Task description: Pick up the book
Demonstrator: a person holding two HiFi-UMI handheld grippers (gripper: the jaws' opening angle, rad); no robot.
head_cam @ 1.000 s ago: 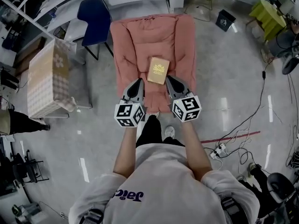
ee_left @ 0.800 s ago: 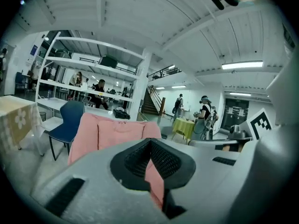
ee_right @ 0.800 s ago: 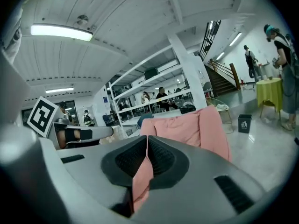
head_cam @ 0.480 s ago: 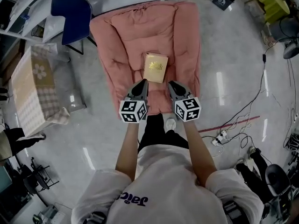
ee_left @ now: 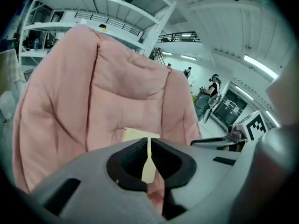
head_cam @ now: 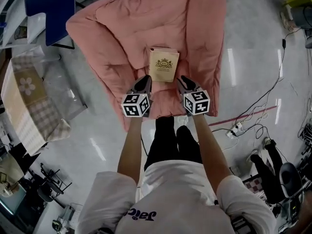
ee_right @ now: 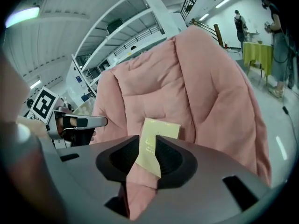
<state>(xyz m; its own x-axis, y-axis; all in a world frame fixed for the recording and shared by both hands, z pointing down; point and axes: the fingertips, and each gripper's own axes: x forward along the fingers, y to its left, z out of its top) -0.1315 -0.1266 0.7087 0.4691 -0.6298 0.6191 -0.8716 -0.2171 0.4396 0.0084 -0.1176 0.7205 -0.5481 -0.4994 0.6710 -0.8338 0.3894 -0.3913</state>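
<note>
Both have come down close to the book (head_cam: 164, 65) at frame centre. The left hand-held gripper (head_cam: 146, 79) is closed and empty. The right hand-held gripper (head_cam: 182, 79) is opening with nothing between its jaws, probably to grasp.

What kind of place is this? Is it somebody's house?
Probably not a house: it looks like a big lab or workshop hall. There are tall white metal shelving racks, and a shiny grey floor with a white power strip with trailing cables lying loose.
</note>
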